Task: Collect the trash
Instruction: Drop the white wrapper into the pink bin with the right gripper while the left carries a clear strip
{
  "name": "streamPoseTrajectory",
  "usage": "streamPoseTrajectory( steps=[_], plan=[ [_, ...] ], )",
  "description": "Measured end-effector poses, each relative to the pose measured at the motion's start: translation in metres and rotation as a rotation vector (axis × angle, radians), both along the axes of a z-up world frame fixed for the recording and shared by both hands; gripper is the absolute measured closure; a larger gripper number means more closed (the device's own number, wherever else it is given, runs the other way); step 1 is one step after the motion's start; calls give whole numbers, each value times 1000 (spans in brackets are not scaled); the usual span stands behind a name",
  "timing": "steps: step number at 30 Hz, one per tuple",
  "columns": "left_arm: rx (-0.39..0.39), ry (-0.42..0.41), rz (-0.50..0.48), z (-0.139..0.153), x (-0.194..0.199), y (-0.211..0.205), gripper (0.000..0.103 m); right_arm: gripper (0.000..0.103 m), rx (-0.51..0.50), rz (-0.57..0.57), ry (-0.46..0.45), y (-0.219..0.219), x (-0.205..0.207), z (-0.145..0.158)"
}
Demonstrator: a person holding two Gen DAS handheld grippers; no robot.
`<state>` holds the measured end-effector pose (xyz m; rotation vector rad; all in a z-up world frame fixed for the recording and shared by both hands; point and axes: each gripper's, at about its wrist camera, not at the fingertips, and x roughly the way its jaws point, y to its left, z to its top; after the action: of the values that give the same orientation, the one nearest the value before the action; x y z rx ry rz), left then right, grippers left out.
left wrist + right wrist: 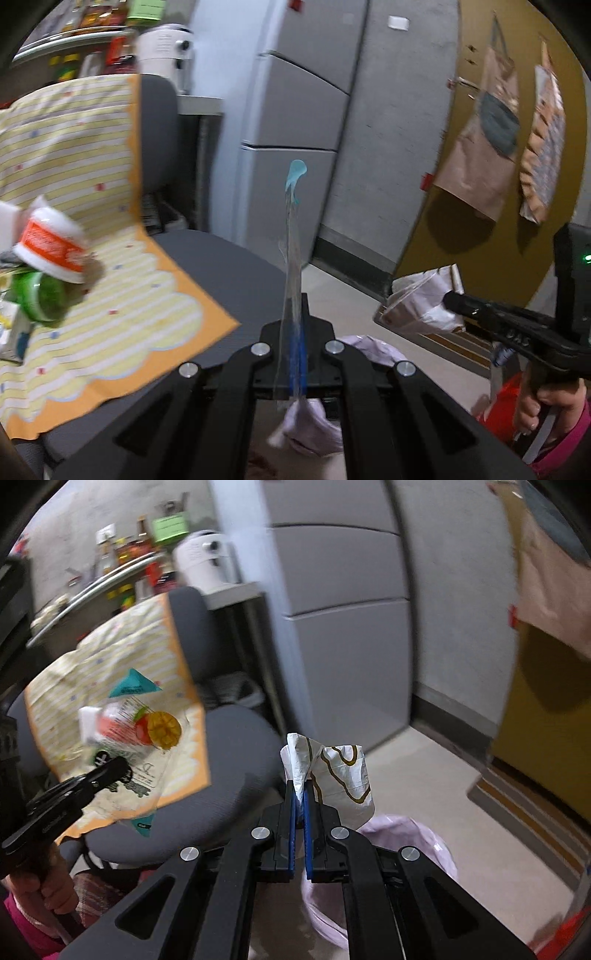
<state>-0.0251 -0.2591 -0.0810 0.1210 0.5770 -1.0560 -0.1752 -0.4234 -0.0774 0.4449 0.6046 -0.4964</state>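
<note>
My left gripper is shut on a clear plastic wrapper with a teal tip, which stands up edge-on from the jaws. Seen from the right wrist, this wrapper is a see-through bag with a fruit print, pinched by the left gripper. My right gripper is shut on a crumpled white paper wrapper with brown lines. In the left wrist view the right gripper holds that white wrapper at the right. A bin lined with a lilac bag sits just below both grippers, and its lilac bag also shows under the left one.
A grey office chair at the left carries a yellow striped cloth with an orange-and-white cup and a green bottle. Grey cabinets stand behind. Paper bags hang on a mustard door at the right.
</note>
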Motion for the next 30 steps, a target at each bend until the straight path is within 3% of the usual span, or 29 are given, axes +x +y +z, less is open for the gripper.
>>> streamPoseTrajectory(
  steps=[7,9,11,13,18,24,30],
  plan=[
    [39,11,-51,-10,-15,-28,103,94,85,-90,64,-34,-12,-49],
    [53,20,-56,-14,-16,-33,103,87,118,-107,96,-43,-9,-65],
    [68,23,-58,-17,-16,-36,103,69,148,-129,114,-51,-7,-78],
    [77,28,-60,-20,-16,-38,103,65,158,-139,121,-54,-8,-83],
    [82,31,-71,-23,-17,-36,103,65,124,-135,72,-52,-16,-60],
    [90,33,-93,-23,-22,-36,103,65,48,-134,-20,-39,-21,-11],
    [108,18,-181,-25,-40,-60,103,65,-8,-140,-91,-33,-37,17]
  ],
)
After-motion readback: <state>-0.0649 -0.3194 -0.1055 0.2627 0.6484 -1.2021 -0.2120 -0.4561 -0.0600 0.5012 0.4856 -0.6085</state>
